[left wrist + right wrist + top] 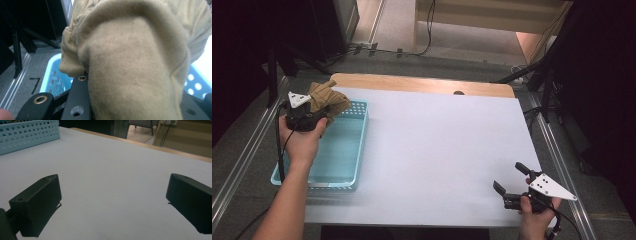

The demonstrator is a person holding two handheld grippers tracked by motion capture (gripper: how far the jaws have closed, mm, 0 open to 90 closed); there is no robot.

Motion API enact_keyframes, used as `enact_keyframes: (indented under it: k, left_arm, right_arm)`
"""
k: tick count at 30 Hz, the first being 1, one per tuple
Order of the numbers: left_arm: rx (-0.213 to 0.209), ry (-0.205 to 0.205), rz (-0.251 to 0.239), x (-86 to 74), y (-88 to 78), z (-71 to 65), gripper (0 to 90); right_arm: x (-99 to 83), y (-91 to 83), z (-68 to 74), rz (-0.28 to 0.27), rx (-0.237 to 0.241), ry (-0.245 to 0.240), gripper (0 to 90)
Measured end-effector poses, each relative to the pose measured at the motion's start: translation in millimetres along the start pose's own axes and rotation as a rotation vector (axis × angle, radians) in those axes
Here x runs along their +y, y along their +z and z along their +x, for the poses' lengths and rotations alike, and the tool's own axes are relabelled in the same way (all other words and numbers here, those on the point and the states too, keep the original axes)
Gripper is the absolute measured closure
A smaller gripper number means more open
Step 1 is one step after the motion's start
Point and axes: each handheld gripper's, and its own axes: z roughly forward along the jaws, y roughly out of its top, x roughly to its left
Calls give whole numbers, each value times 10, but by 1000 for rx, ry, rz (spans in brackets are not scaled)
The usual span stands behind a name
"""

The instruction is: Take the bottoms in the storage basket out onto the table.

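A tan ribbed cloth (328,98) hangs bunched over the far left corner of a light blue perforated basket (354,165). My left gripper (323,113) is shut on that cloth and holds it above the basket. In the left gripper view the tan cloth (135,57) bulges between the black jaws, with the blue basket (51,80) below. My right gripper (511,176) rests near the table's front right corner, open, nothing between its jaws. In the right gripper view its gripper (113,202) spans bare white tabletop.
The white table surface (437,145) stretches between the basket and the right gripper, with a wooden strip (422,84) along its far edge. Metal rails (557,150) run down both sides. The basket's wall (27,133) shows far left in the right gripper view.
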Motion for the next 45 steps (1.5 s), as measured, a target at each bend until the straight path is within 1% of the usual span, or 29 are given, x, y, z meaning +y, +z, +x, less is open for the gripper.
enact_keyframes:
  k: [4,7,9,11,13,16,22,24,32,37,43,45]
  left_arm:
    - [-9,-14,-32,45,-57,-16,644]
    - [-22,-9,-47,66,-93,-33,644]
    - [-35,-14,-56,79,-119,-44,643]
    - [-52,-34,-72,101,-153,-57,643]
    - [-58,-39,-78,111,-165,-64,643]
    - [-73,-44,-90,138,-198,-86,643]
    - [-95,-41,-116,196,-268,-140,643]
    - [-110,-48,-126,216,-293,-154,643]
    - [-140,-40,-160,326,-419,-235,642]
    - [-149,-21,-164,373,-465,-287,642]
    - [-168,-12,-182,427,-530,-368,642]
    - [-173,-6,-187,442,-542,-396,641]
  right_arm:
    - [1,1,5,0,3,-3,0]
    - [2,-3,2,-1,2,-4,0]
    - [1,-4,-2,-1,0,-2,0]
    - [-1,-6,-6,-3,0,0,0]
    - [0,-6,-7,-3,-1,-3,0]
    - [0,-3,-4,-1,-1,-2,0]
    - [-2,3,-3,1,-1,-1,0]
    - [-4,5,-4,1,0,-1,0]
    - [-12,27,7,8,-3,-1,0]
    - [-4,27,19,5,1,-15,0]
    - [-8,22,-2,2,3,-5,0]
    - [-3,12,-3,0,3,-9,0]
